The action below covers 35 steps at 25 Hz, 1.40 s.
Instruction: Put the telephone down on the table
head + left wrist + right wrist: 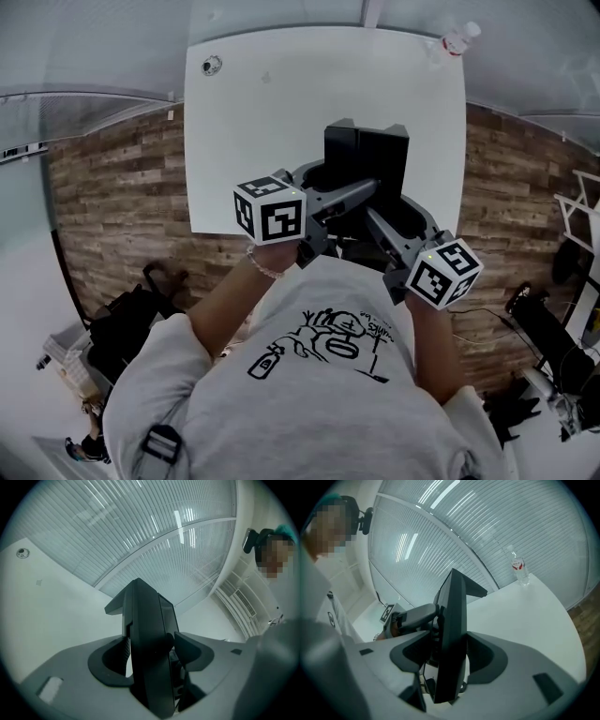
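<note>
A black telephone point(367, 152) hangs over the near part of the white table point(234, 131), gripped edge-on from both sides. My left gripper point(361, 192) reaches in from the left and is shut on the telephone; in the left gripper view the dark body point(149, 634) stands upright between the jaws. My right gripper point(377, 221) comes in from the lower right and is also shut on it. The right gripper view shows the thin slab point(452, 630) clamped between the jaws, with the left gripper point(415, 615) behind it. The phone's underside is hidden.
A clear water bottle point(457, 40) with a red label stands at the table's far right corner, and also shows in the right gripper view point(518, 571). A small round object point(211, 65) lies at the far left corner. Wood flooring flanks the table; bags and gear lie on the floor.
</note>
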Tool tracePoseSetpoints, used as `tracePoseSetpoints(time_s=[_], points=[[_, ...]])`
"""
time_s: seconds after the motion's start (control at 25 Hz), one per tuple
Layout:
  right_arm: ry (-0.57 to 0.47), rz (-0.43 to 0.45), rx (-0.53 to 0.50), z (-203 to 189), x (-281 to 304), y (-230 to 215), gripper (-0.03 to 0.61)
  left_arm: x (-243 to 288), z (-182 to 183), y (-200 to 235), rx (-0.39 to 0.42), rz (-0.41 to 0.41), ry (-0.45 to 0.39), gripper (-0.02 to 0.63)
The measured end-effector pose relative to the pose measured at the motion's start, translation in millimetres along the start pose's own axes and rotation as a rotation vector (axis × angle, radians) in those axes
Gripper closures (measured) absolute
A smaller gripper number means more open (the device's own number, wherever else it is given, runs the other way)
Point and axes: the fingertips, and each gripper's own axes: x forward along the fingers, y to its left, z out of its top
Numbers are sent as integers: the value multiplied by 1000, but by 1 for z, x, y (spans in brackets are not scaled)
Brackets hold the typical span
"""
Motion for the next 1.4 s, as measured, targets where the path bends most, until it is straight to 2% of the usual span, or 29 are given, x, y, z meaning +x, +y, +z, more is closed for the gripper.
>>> tracePoseSetpoints(time_s=[0.8,1.08,1.4], points=[[44,-33,49,-47,62,-86,356,41,-31,102,12,13,23,316],[67,-44,58,-41,109,-127,356,64,-13,158,27,24,27,316],[68,-52,40,-39,127,-150,356,78,-8,180,37,26,5,316]])
